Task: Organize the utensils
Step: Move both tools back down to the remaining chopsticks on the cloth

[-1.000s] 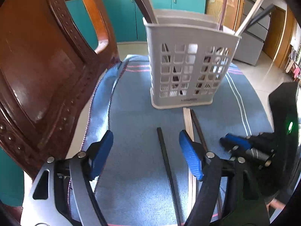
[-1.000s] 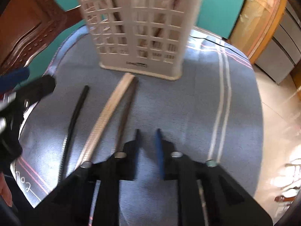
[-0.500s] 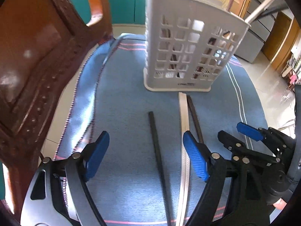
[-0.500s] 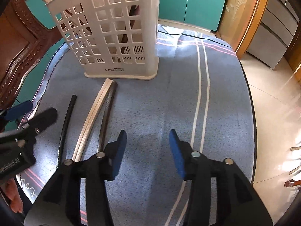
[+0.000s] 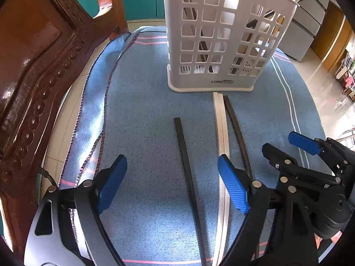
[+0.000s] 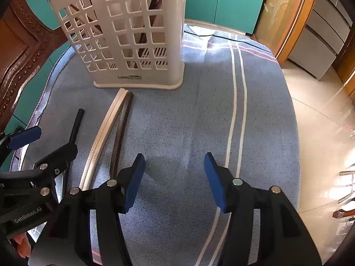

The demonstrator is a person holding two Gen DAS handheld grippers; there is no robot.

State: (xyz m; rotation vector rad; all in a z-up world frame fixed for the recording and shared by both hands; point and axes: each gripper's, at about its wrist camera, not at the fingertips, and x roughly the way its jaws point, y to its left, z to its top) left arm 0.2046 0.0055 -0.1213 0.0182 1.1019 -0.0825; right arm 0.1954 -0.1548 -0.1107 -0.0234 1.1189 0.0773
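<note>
The right claw (image 6: 174, 181), nearly closed a second ago, is opening, empty; the left claw (image 5: 172, 186) has lowered, opening around the black chopstick (image 5: 185, 164) to grasp it for the basket (image 5: 221, 44).

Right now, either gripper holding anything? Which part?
Nothing held. Left gripper is opening around the black chopstick, pads clear of it; right gripper is opening over bare blue cloth.

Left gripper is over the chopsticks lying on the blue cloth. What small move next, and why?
Probably lower the left gripper onto the lone black chopstick: it lies between the opening jaws, untouched, clear of the pale chopstick. The right gripper, also opening, has only cloth between its jaws.
</note>
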